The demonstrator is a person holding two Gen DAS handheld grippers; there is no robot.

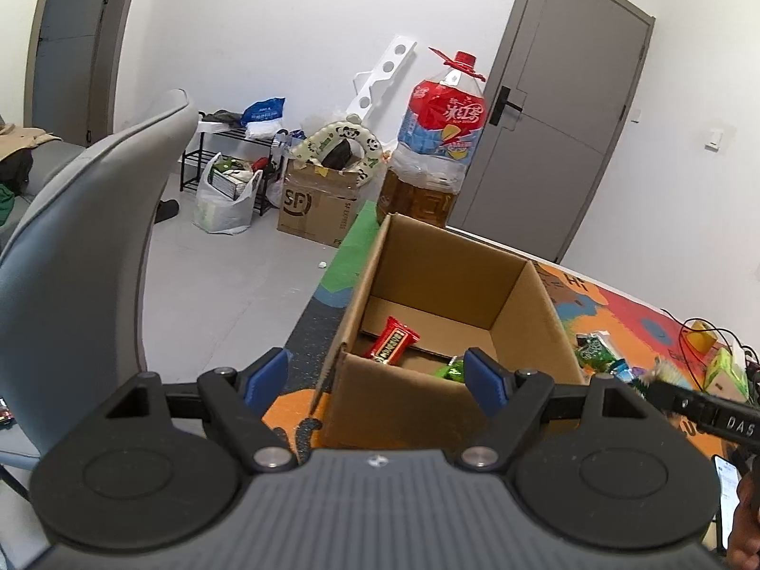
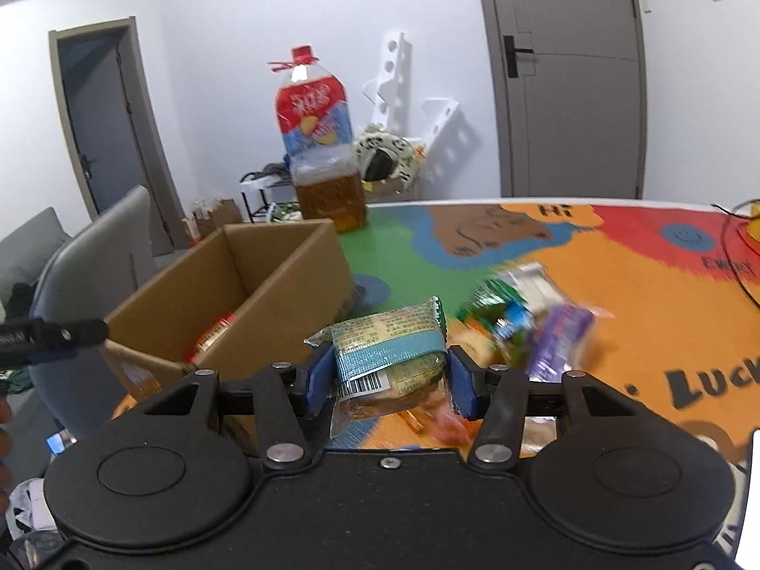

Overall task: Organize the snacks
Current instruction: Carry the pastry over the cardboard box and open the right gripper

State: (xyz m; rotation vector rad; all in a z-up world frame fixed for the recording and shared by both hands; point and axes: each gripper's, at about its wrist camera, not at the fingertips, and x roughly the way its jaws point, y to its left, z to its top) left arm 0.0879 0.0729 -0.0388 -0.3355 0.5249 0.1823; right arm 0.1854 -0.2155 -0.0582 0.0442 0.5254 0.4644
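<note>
R tool (image 2: 388, 373) is clamped on a green-and-teal snack packet (image 2: 387, 351), pads on its two sides; packet's long axis runs near-to-far, barcode end toward the camera, held above the tabletop (image 2: 617, 256) just right of the cardboard box (image 2: 285, 275). L tool (image 1: 377, 375) has its pads wide apart w/ nothing between, hovering at the box's near wall. Inside box: 1 red snack bar (image 1: 393, 341) lying diagonal, 1 green packet (image 1: 451, 370). Loose pile of blurred snacks (image 2: 527, 313) on tabletop to the right; count unclear. 1 big tea bottle (image 2: 323, 152) beyond the box.
</note>
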